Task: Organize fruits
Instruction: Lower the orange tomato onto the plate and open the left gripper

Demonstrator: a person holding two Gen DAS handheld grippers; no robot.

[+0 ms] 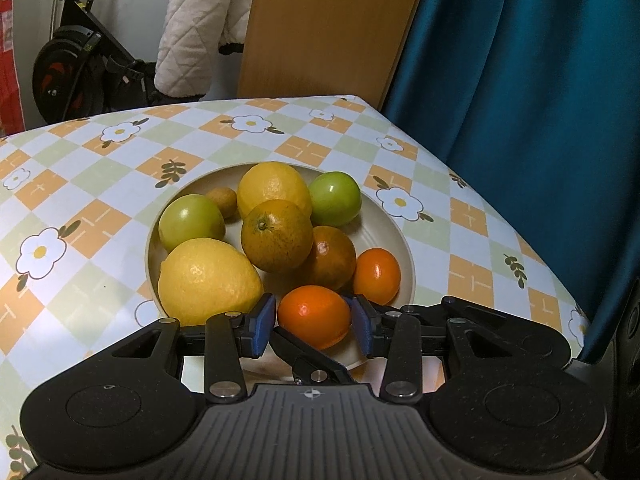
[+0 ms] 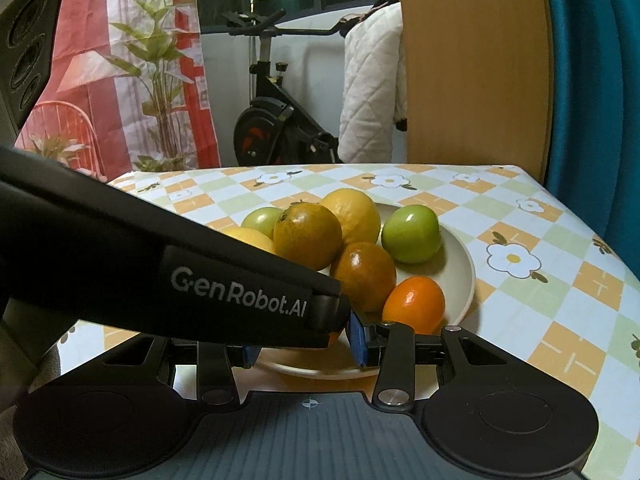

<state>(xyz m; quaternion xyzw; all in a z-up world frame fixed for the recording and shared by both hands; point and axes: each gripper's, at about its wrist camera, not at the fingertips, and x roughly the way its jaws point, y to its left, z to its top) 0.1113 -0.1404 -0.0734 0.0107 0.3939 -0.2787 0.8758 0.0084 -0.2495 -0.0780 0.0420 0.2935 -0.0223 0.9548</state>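
A cream plate (image 1: pixel 404 240) on the checked tablecloth holds two yellow lemons (image 1: pixel 208 280), two green round fruits (image 1: pixel 191 222), two dull orange-green citrus (image 1: pixel 277 235), a small brown fruit (image 1: pixel 222 200) and two bright small oranges. My left gripper (image 1: pixel 314 322) is open, with its blue pads on either side of the near small orange (image 1: pixel 312 316); whether they touch it is unclear. My right gripper (image 2: pixel 304 346) is open just before the plate's near rim (image 2: pixel 466 276). The left gripper's black body (image 2: pixel 200 276) crosses in front and hides the right gripper's left finger. The other small orange (image 2: pixel 414 304) lies beside its right pad (image 2: pixel 358 338).
The table (image 1: pixel 100 216) ends at a rounded far edge. A teal curtain (image 1: pixel 520 100) hangs on the right, a wooden panel (image 1: pixel 328 28) and a white quilted cloth (image 1: pixel 196 28) stand behind, with an exercise bike (image 2: pixel 272 120) beyond.
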